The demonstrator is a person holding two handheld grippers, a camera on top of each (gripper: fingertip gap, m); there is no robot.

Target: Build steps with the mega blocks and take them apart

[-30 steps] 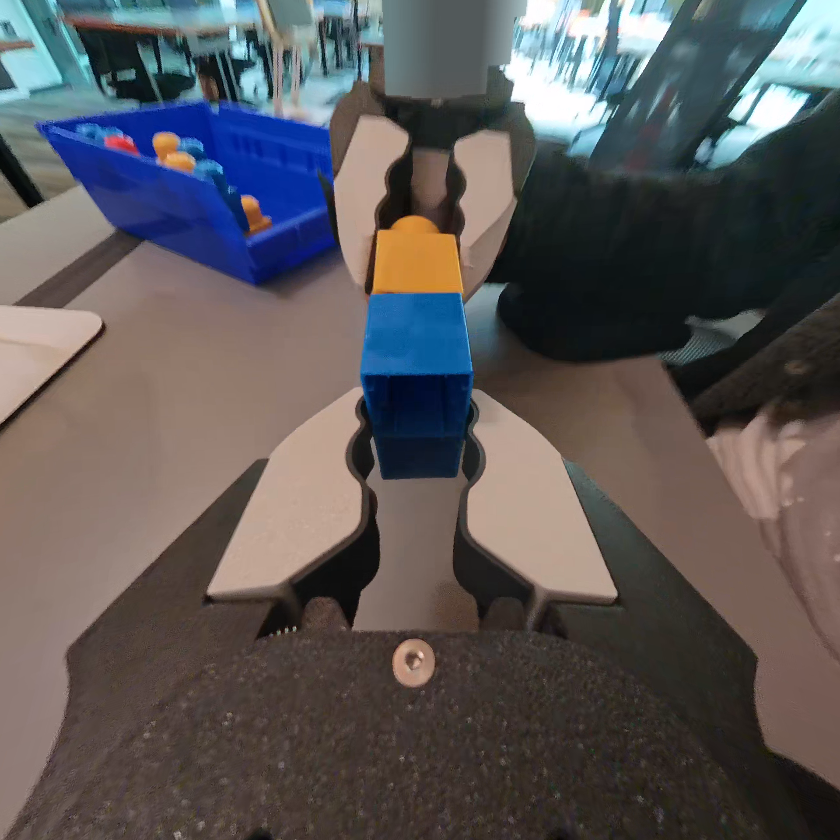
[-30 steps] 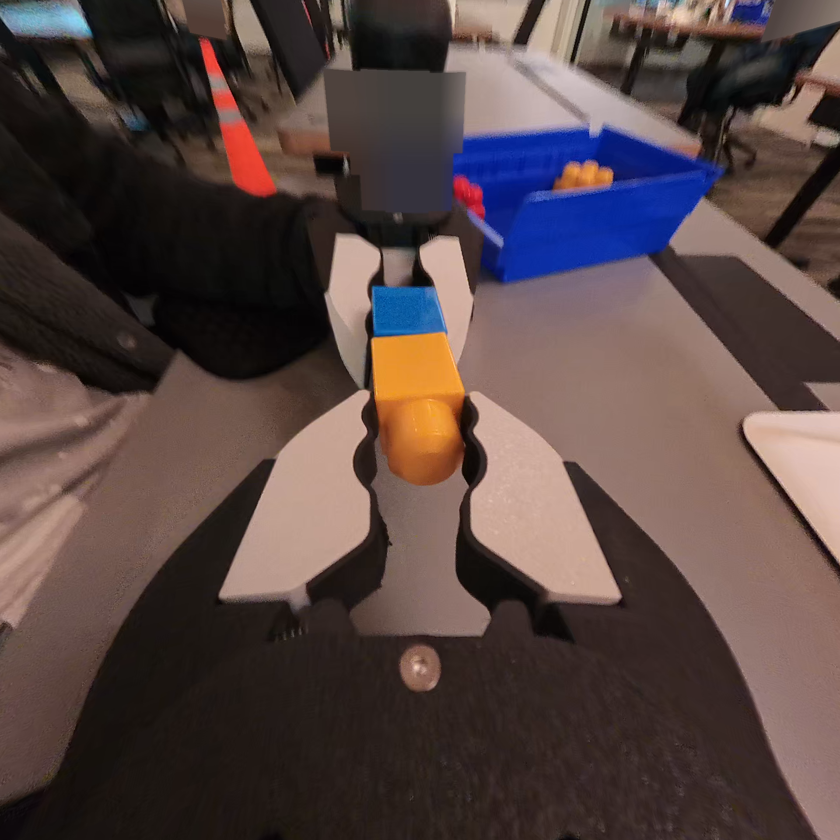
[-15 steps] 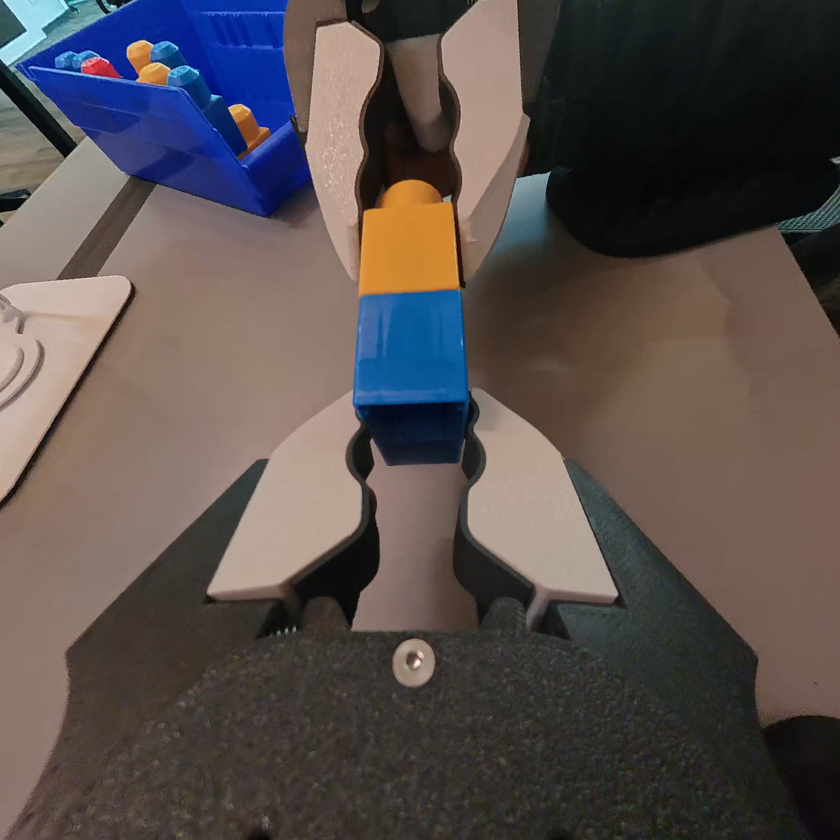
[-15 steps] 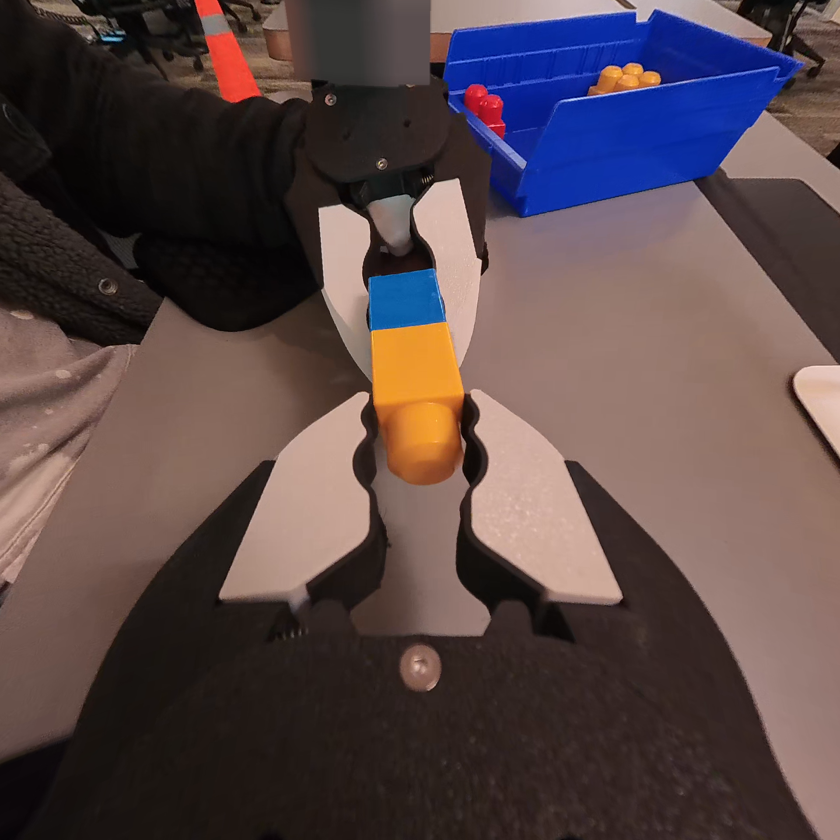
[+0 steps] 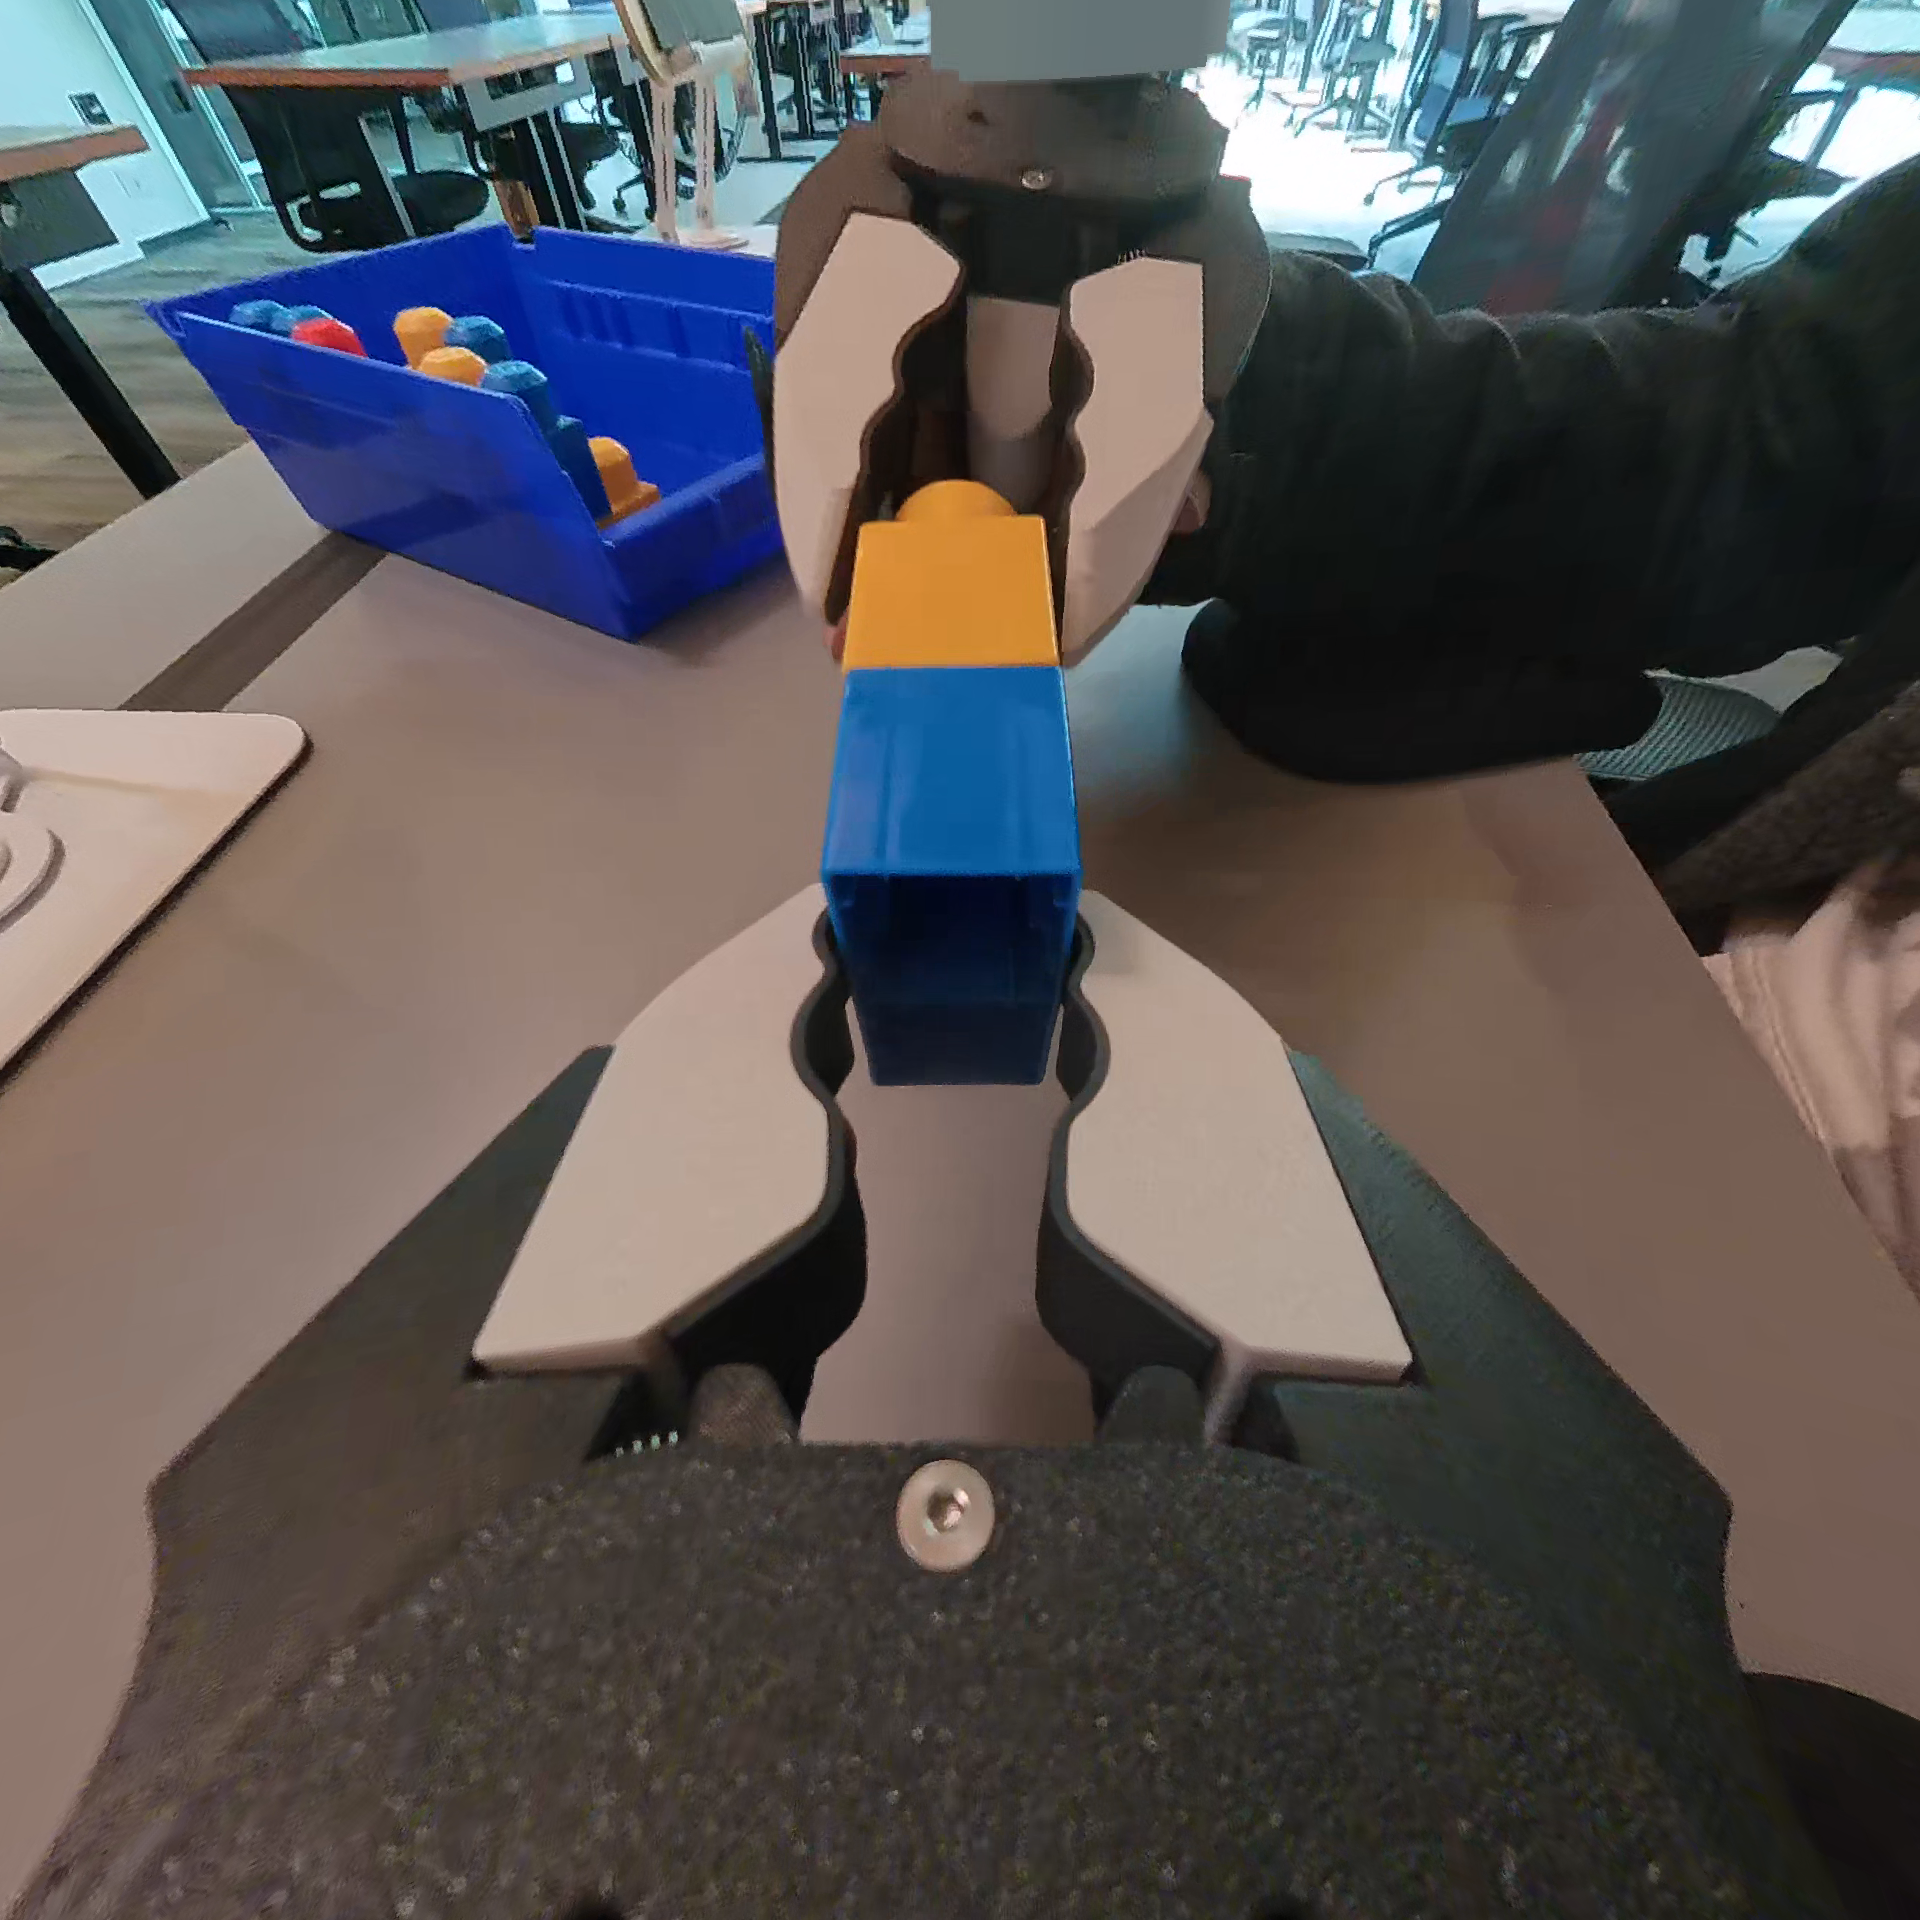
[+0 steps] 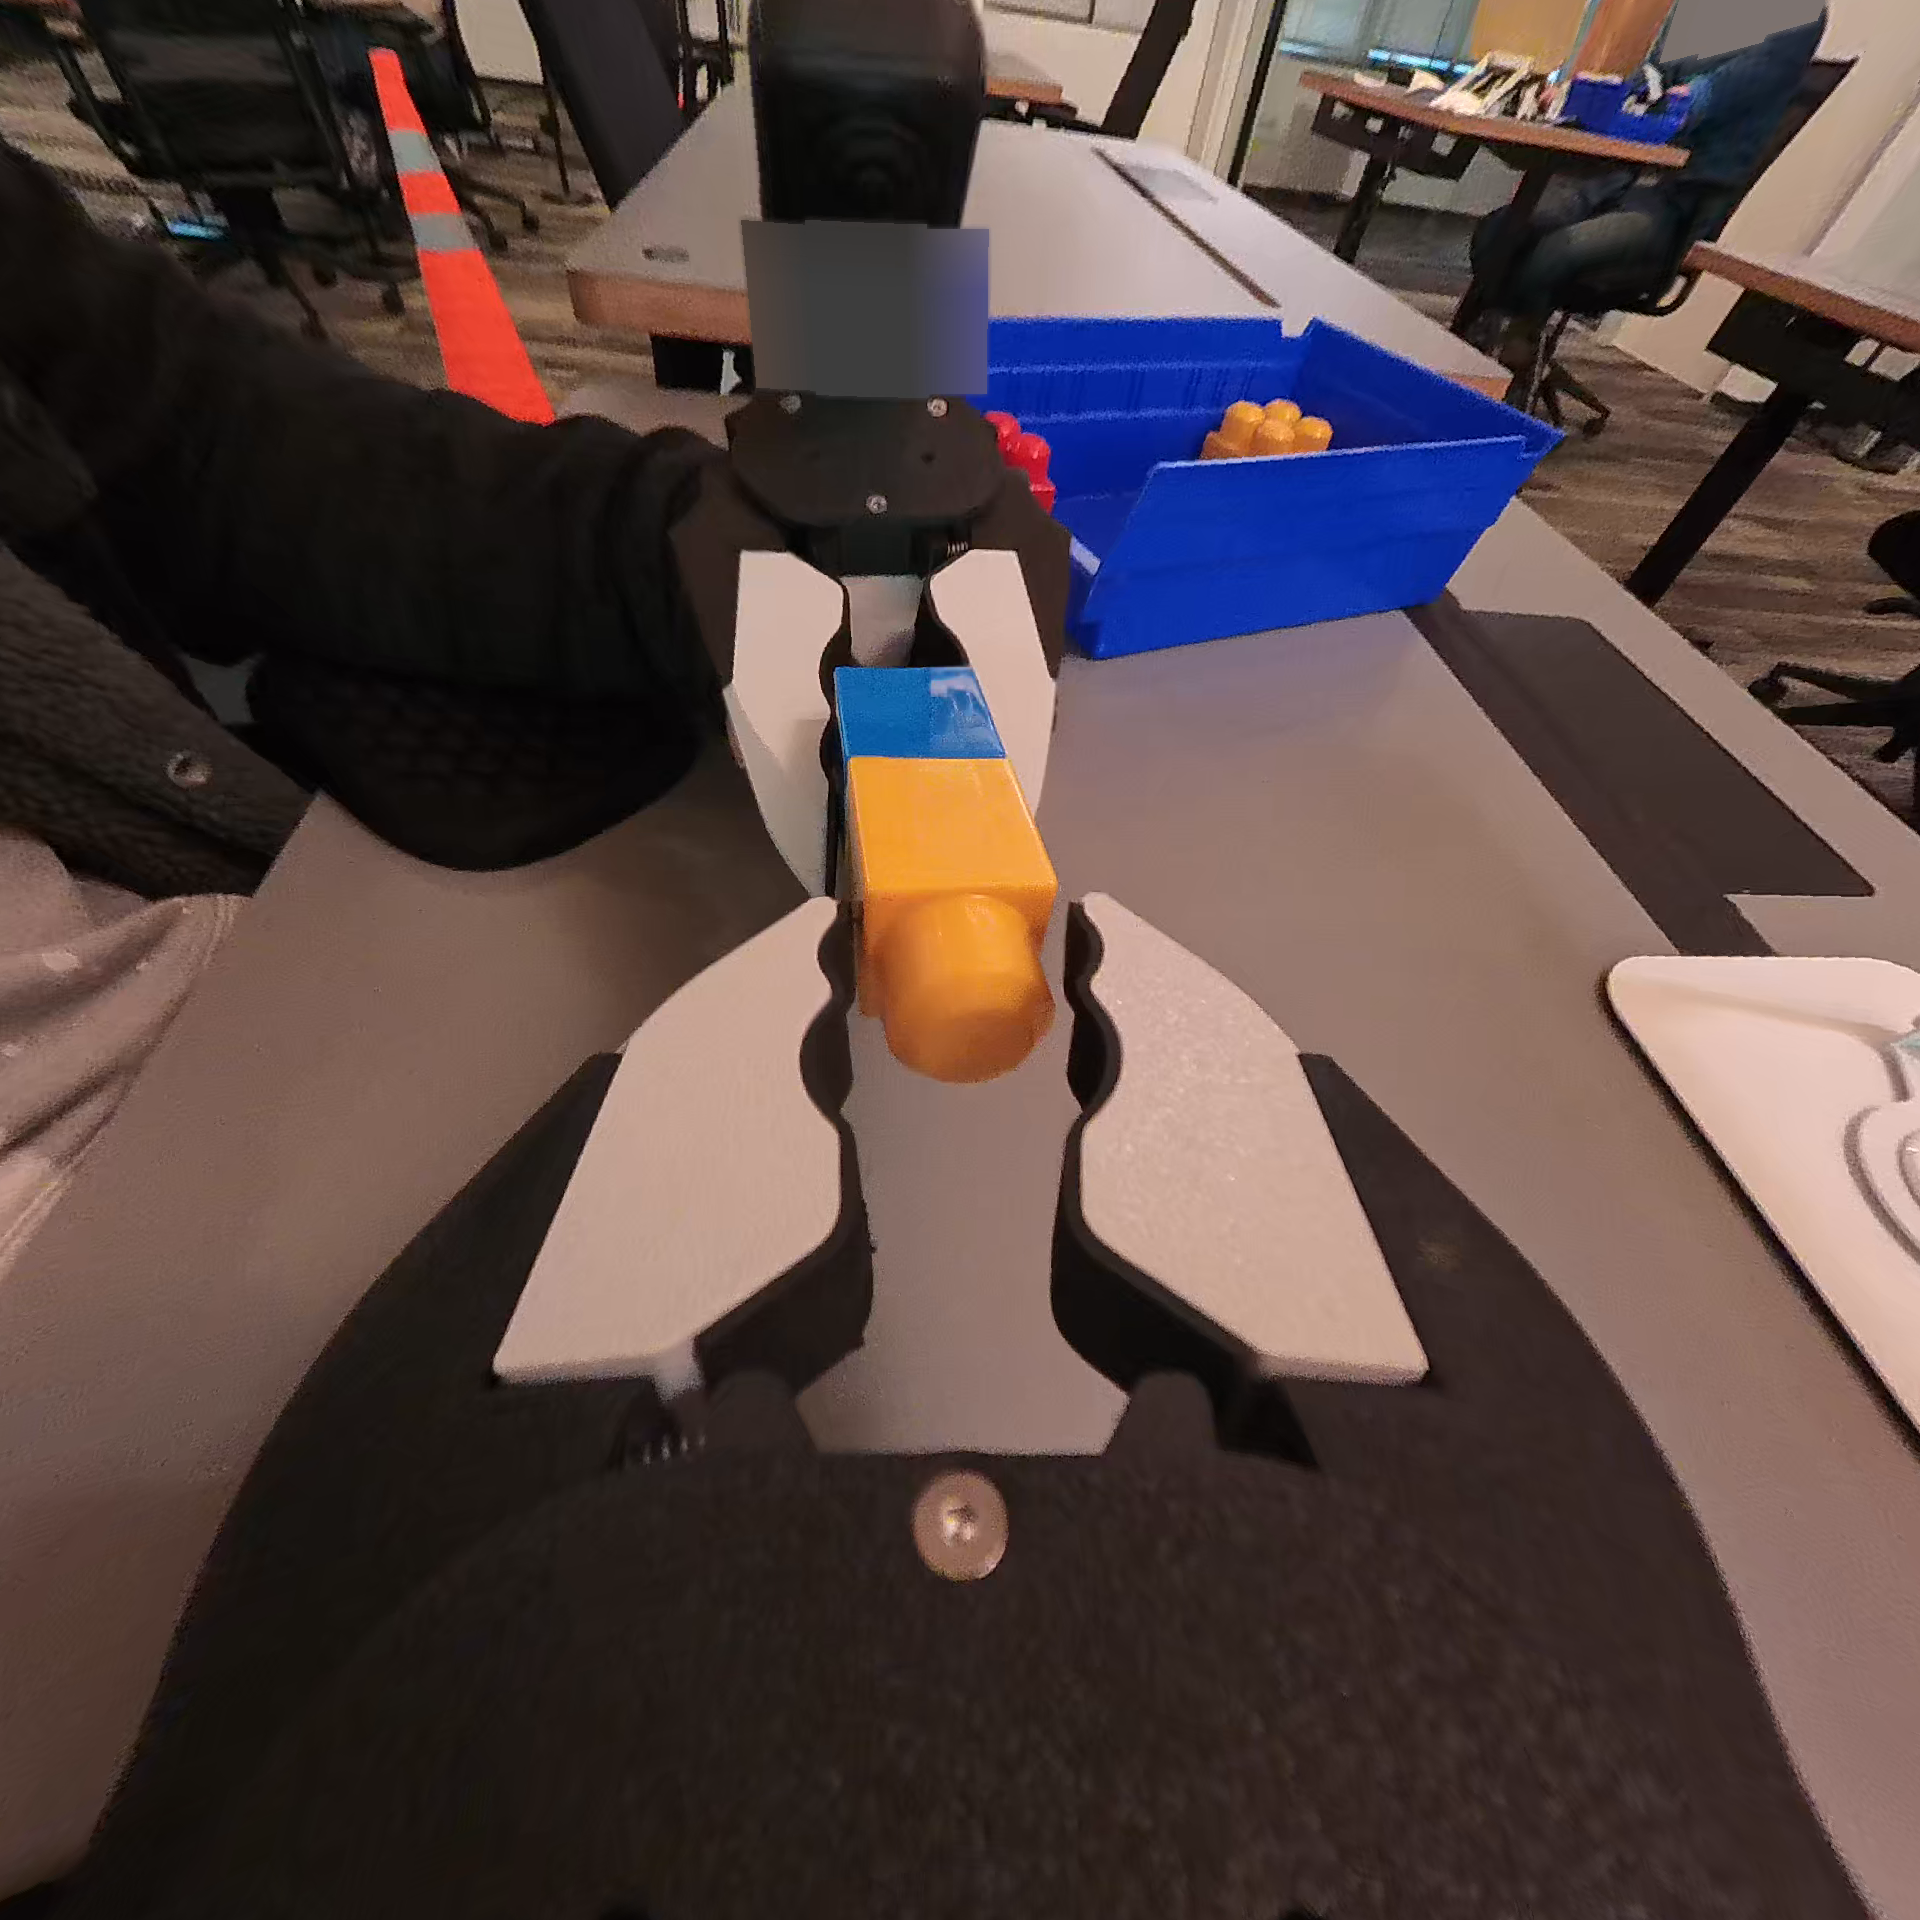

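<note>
Left wrist view shows little change in the last half second. Both wrists have levelled out, so the room shows behind the bin again, but the blocks have not parted. The blue block [image 5: 951, 790] and the orange block [image 5: 951, 597] are still pressed together end to end, held in the air above the tabletop [image 5: 468, 831] between your two tools.

Your left gripper [image 5: 951, 935] is narrow and clamped on the open end of the blue block. Your right gripper [image 6: 956, 914] is narrow around the orange block's stud end, but a thin gap now shows on each side. I cannot tell whether it is still gripping or has eased off.

For the task, this probably means either that the join has just been seated or that the pull-apart has not started. The seam looks flush and straight.

The blue bin [image 5: 436, 478] stands on the tabletop behind the pair, well apart from it. It holds loose blocks: blue, red and orange ones in the left wrist view, and an orange cluster [image 6: 1268, 426] and red block [image 6: 1023, 457] in the right wrist view.
</note>
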